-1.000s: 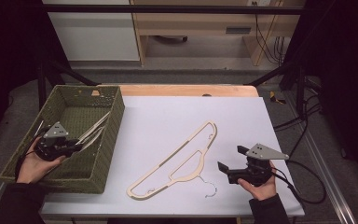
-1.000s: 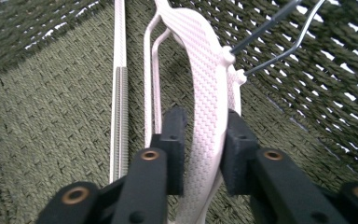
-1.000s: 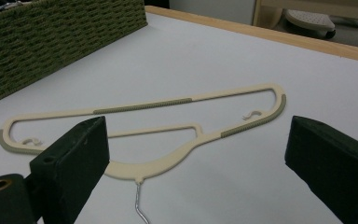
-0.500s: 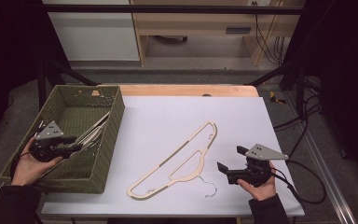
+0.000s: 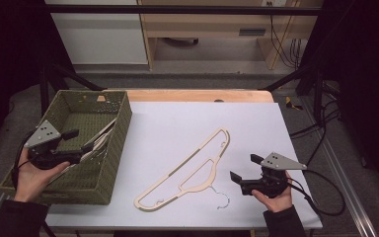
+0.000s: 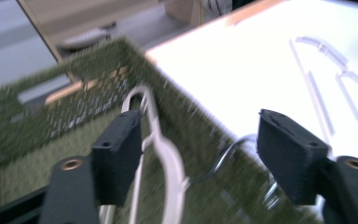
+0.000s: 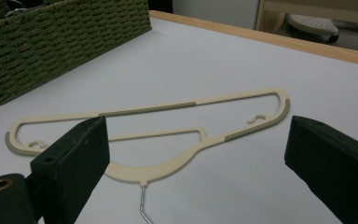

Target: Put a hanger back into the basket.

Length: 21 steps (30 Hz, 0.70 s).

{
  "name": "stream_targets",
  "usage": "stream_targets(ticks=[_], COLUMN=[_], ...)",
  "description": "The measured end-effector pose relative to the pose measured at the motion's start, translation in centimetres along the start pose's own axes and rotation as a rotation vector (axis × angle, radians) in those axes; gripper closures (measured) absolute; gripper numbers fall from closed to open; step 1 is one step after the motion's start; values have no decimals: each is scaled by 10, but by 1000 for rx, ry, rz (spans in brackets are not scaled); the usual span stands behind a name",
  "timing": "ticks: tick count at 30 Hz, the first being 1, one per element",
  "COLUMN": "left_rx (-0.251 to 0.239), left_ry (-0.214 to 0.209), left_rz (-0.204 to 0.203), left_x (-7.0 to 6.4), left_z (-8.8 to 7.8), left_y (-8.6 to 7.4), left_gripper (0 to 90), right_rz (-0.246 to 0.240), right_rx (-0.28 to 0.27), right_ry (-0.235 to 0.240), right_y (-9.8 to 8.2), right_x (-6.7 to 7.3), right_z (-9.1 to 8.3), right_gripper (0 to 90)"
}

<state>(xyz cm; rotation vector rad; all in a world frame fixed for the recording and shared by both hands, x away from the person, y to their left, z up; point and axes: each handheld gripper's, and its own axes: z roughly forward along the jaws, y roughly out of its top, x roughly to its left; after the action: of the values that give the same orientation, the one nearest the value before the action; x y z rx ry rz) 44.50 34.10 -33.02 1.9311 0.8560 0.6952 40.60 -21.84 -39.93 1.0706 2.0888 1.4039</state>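
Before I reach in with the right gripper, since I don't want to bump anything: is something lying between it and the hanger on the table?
Nothing visible. The right gripper stands open, and only bare white table separates it from the cream hanger.

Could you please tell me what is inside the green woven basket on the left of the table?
Pale hangers lean inside the basket against its right wall, a metal hook among them. How many there are cannot be told: the left tool and near wall cover some.

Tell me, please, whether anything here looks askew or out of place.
The hangers in the basket look untidy: they lean against its right wall rather than lying flat. The cream hanger lies flat, diagonally, on the table.
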Motion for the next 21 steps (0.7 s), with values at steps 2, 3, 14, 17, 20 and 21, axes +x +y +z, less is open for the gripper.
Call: stream_targets(ticks=[2,3,14,17,20,21], left_rx=[-32,-41,-162,-163,-147,-147], left_ry=[3,3,-110,-133,-154,-157], left_rz=[2,1,-40,-49,-40,-33], left_x=[-8,-12,-66,-79,-97,-102], left_z=[0,1,19,26,36,38], left_y=[7,10,22,18,14,13], left_gripper=[234,212,114,107,94,92], right_rz=[0,1,8,11,11,5], right_rx=[-1,-2,-2,3,2,3], right_ry=[2,3,18,21,22,25], right_y=[0,0,-1,-1,-1,-2], right_x=[0,0,1,1,2,2], right_z=[0,-1,2,3,3,3], right_gripper=[74,74,74,71,70,70])
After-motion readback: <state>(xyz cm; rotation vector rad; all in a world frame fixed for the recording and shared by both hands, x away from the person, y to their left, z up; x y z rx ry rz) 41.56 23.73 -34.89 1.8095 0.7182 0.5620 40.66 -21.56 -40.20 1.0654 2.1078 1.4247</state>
